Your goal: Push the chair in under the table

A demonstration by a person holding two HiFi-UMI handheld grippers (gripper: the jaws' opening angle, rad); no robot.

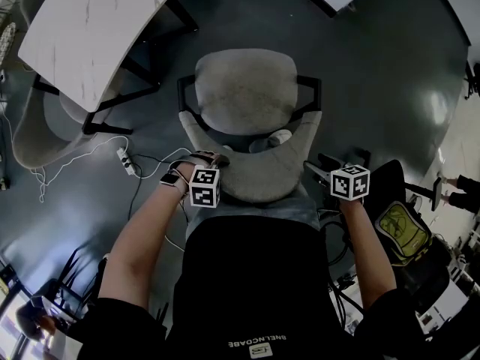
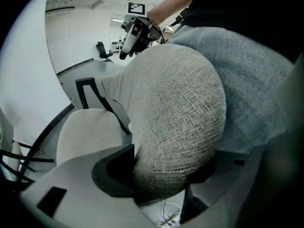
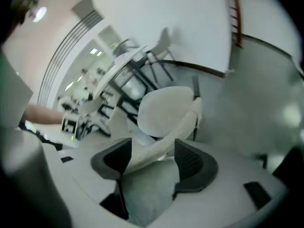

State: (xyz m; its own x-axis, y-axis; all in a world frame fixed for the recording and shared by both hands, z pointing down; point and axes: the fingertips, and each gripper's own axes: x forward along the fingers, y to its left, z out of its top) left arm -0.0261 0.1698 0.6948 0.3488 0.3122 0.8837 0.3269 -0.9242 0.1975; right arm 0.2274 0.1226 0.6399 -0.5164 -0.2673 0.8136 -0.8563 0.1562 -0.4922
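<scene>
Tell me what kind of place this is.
Probably an office or meeting area: a white curved table, a grey upholstered chair near it, a power strip on the dark floor, and a black swivel chair farther back.

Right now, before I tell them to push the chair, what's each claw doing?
Left claw: closed on the chair backrest.
Right claw: open, with the backrest's edge loose between its jaws.

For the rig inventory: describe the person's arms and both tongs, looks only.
The left tongs and right tongs have pale grey bodies and curved black pads, each topped by a white cube with black square markers. Black short sleeves leave the forearms bare; a wristwatch sits on the left wrist.
</scene>
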